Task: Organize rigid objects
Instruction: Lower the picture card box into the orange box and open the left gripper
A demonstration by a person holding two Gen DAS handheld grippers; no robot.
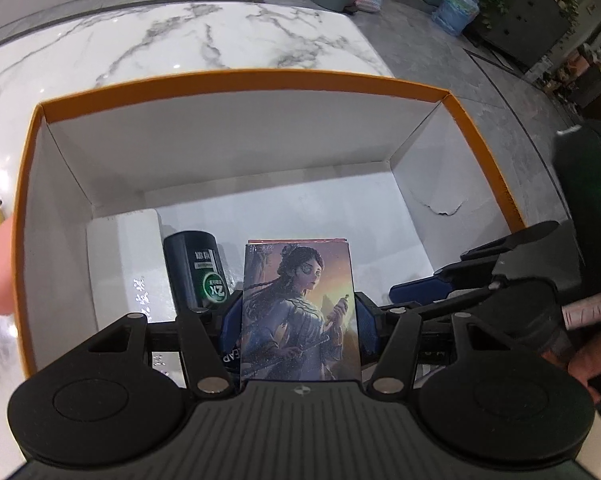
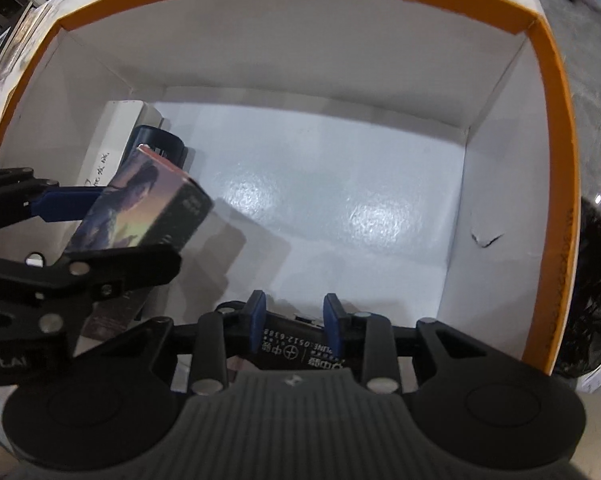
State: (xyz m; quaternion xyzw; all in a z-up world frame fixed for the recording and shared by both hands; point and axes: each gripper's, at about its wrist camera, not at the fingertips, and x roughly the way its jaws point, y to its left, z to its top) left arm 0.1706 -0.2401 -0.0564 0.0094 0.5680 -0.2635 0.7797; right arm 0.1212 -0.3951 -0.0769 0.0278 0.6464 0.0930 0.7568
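from the left wrist view, the left hand-held gripper [image 1: 298, 312] is clamped across the sides of a small printed card box [image 1: 298, 312], holding it upright over the near end of an orange-rimmed carton [image 1: 236, 80] that sits on a marble table [image 1: 140, 40]. already in the carton, at its near left, stand a white box [image 1: 128, 264] and, just beside it, a dark bottle [image 1: 194, 268]. the right hand-held gripper [image 1: 424, 284] reaches in from the right, near the card box but apart from it. the card box looks like light, stiff cardboard with a glossy print, so i'd guess it could slide if pinched loosely; the narrow side faces, where the pads sit now, seem the best hold.

from the right wrist view, the card box [image 2: 140, 208] hangs tilted above the carton floor, pinched by the left gripper [image 2: 112, 232], close to the bottle [image 2: 156, 144] and the white box [image 2: 116, 132]. the right gripper [image 2: 294, 316] stands part open, its blue pads [image 2: 257, 316] holding nothing that i can see. most of the carton's [image 2: 556, 160] white floor lies bare, bar a small tear low on the right wall.
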